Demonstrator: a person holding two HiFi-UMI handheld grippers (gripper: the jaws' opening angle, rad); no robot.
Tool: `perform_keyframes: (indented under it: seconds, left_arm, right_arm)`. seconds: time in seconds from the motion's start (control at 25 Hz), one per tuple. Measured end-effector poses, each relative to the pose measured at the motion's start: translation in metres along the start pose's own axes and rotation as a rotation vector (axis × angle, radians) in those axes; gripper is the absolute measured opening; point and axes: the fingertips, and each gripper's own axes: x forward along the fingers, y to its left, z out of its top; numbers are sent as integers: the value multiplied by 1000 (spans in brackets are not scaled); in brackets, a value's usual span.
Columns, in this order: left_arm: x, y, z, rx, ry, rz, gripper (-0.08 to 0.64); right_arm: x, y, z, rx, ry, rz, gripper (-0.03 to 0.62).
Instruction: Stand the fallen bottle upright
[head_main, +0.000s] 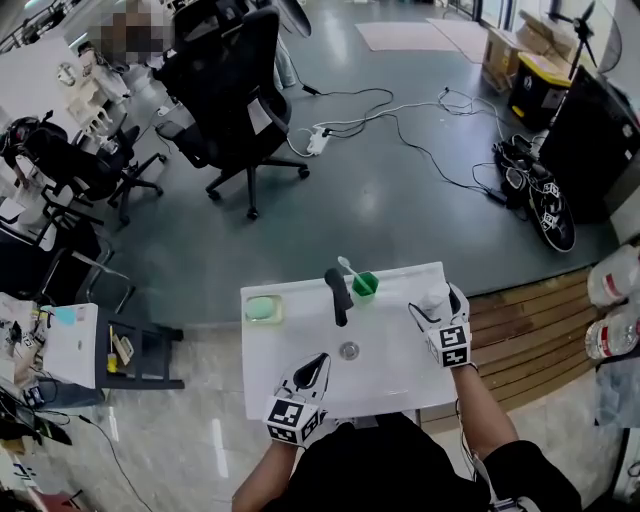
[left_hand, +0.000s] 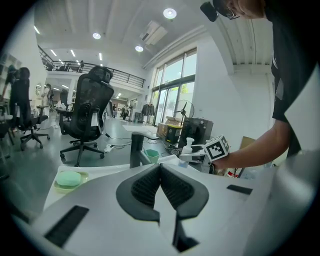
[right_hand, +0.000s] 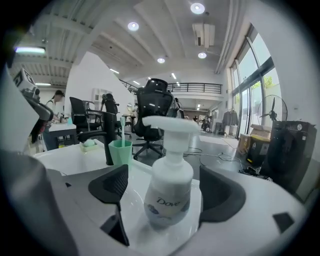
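White bottle (right_hand: 168, 192) upright | right tongs (right_hand: 165, 189) wide around it, not touching; back out straight | left tongs (left_hand: 160, 172) closed, empty

A big open office or lab hall is indicated: black mesh swivel chairs (head_main: 235, 90) are parked on a grey polished floor (head_main: 400, 215), a white power strip (head_main: 318, 140) with cables is laid across it, and a railed mezzanine (left_hand: 117, 77) and tall glazed windows (left_hand: 172, 102) are seen.
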Motion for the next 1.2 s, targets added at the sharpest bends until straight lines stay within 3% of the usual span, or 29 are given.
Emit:
perform_keyframes:
  seconds: [0.32, 0.52, 0.6, 0.84, 1.2]
  left_arm:
    - [-2, -9, 8, 18, -20, -35, 17]
    - [-7, -16, 23, 89, -37, -42, 17]
    - [-6, -20, 29, 99, -47, -54, 17]
    - [-5, -25, 35, 109, -69, -78, 17]
    - [-7, -27, 46, 110, -88, -96, 17]
  right_arm:
    - [-58, 13, 57, 12, -107, -60, 476]
    - [-97, 28, 86, 40, -157, -76, 443]
    - [-111, 30, 95, 42, -177, -86, 415]
    - [-128, 31, 110, 3, -225, -121, 227]
    - [-147, 29, 132, -51, -283, -200, 49]
